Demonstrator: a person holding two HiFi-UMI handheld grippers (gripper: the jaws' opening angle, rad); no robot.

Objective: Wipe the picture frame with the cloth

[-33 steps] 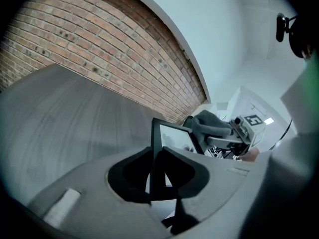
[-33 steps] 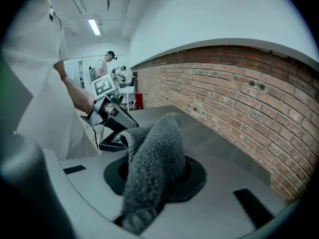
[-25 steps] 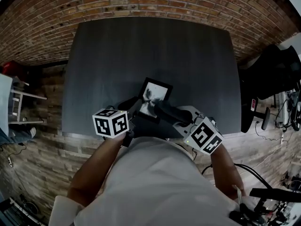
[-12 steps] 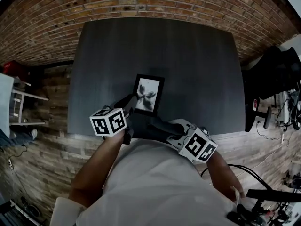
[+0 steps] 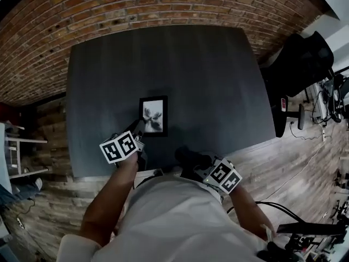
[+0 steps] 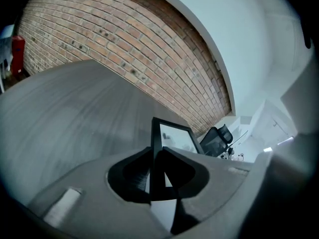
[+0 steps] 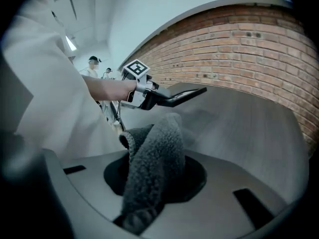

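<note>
Right hand-held gripper [image 7: 155, 184] on cloth [image 7: 158, 151], plain from its own view only.

A dark grey worktop [image 5: 218, 91] stands against a red brick wall [image 5: 136, 4] on the far side, over a wooden plank floor [image 5: 49, 201]. A black office chair [image 5: 297, 64] sits to its right, a white shelf unit [image 5: 16, 157] to its left. Cables [image 5: 278, 206] trail across the near right floor.

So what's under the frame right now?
Only the dark table shows around the frame, whose near edge is clamped in the jaws of the left gripper. The tabletop directly beneath is covered, so I cannot tell whether the frame rests on it.
</note>
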